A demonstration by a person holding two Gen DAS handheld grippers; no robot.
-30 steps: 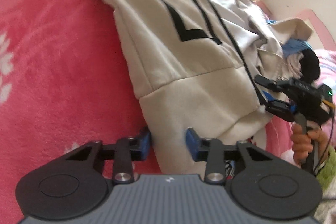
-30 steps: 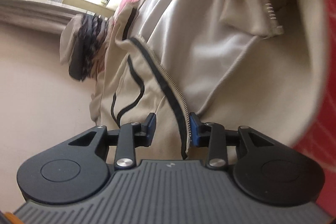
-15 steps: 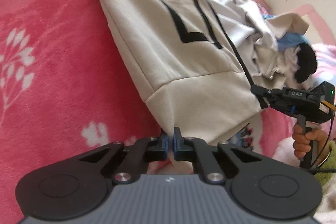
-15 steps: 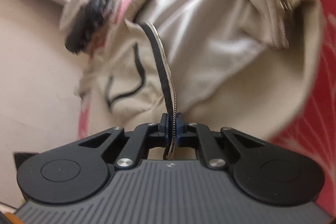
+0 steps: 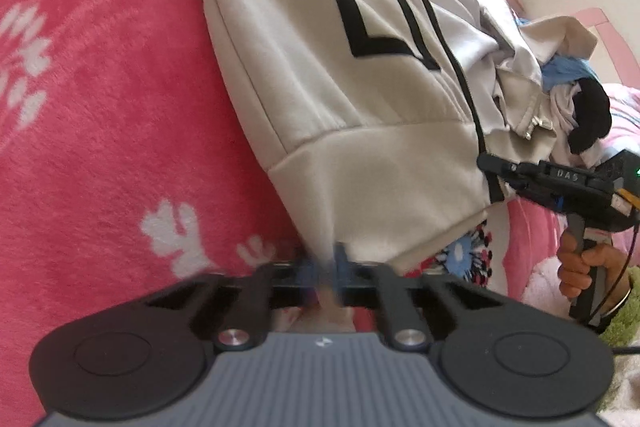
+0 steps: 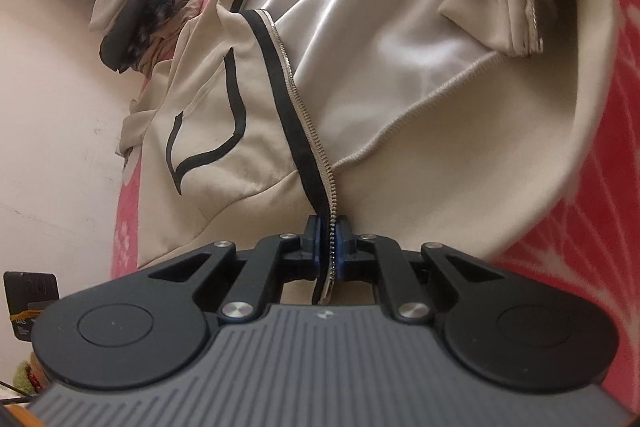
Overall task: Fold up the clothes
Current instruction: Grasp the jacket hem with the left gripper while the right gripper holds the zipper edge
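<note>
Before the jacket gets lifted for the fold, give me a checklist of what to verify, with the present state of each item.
1. Left hand-held gripper shut on the hem of the cream jacket: ok, though that spot is blurred.
2. Right hand-held gripper shut on the zipper edge: ok.
3. Both grips on the same bottom hem: ok; the left view shows the right gripper at the hem's zipper corner.
4. Front zipper closed: not ok, the jacket lies open and the pale lining shows.
5. Jacket flat on the pink blanket: not ok, the far panel is bunched.
6. Sleeves free of the clothes pile: cannot tell.
</note>
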